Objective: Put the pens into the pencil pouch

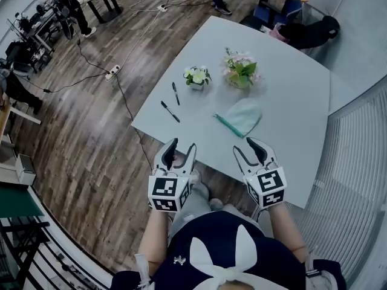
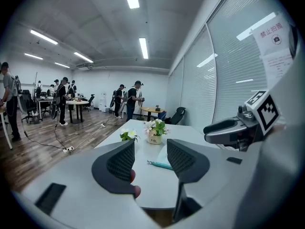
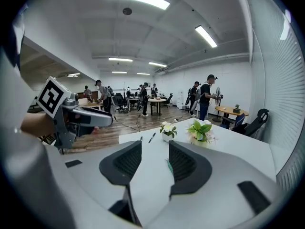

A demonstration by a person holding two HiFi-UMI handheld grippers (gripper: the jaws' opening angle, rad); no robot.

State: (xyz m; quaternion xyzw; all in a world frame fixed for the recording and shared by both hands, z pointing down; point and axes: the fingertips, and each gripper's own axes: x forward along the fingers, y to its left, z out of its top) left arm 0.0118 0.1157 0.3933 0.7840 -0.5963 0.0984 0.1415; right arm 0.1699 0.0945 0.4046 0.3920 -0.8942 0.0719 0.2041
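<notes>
Head view: left gripper (image 1: 180,150) and right gripper (image 1: 253,145) hover at the 6 o'clock edge of the table (image 1: 290,89), jaws wide apart, empty. Two pens (image 1: 170,111) lie at 9 o'clock from the teal pencil pouch (image 1: 242,116), apart from it.

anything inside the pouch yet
The pouch hides its inside under its own cloth. A pen and a second pen lie outside it on the table.
</notes>
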